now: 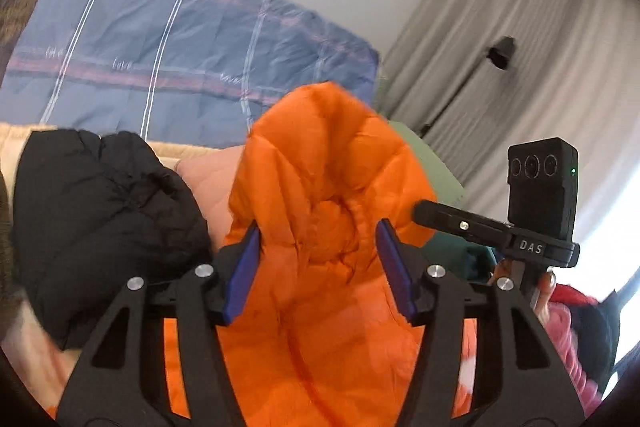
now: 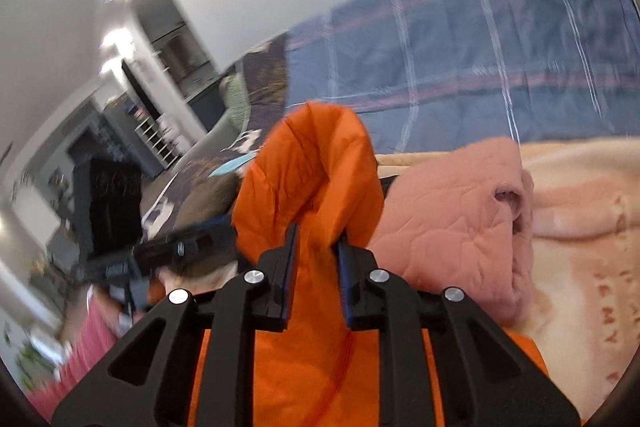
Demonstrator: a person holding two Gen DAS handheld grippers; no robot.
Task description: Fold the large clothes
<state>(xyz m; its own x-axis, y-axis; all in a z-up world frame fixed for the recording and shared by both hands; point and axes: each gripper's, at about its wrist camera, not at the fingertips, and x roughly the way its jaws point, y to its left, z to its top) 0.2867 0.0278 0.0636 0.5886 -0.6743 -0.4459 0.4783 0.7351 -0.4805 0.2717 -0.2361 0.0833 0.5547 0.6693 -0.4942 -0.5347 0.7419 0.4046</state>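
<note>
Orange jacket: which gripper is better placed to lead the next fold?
Probably right. The right gripper has its fingers pinched on the orange jacket, while the left gripper stands wider around bunched fabric, its grip less sure.

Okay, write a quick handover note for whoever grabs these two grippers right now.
Left gripper: jaws partly open around a bunch of the puffy orange quilted jacket; the pads sit at the fabric's sides and a firm pinch cannot be confirmed.
Right gripper: jaws shut on another raised fold of the same jacket.
The jacket is lifted over the bed, with a black puffer jacket and a folded pink quilted garment nearby on the peach blanket.
Done: both holds nearly taken.
Left: secure the left hold, then fold the jacket.
</note>
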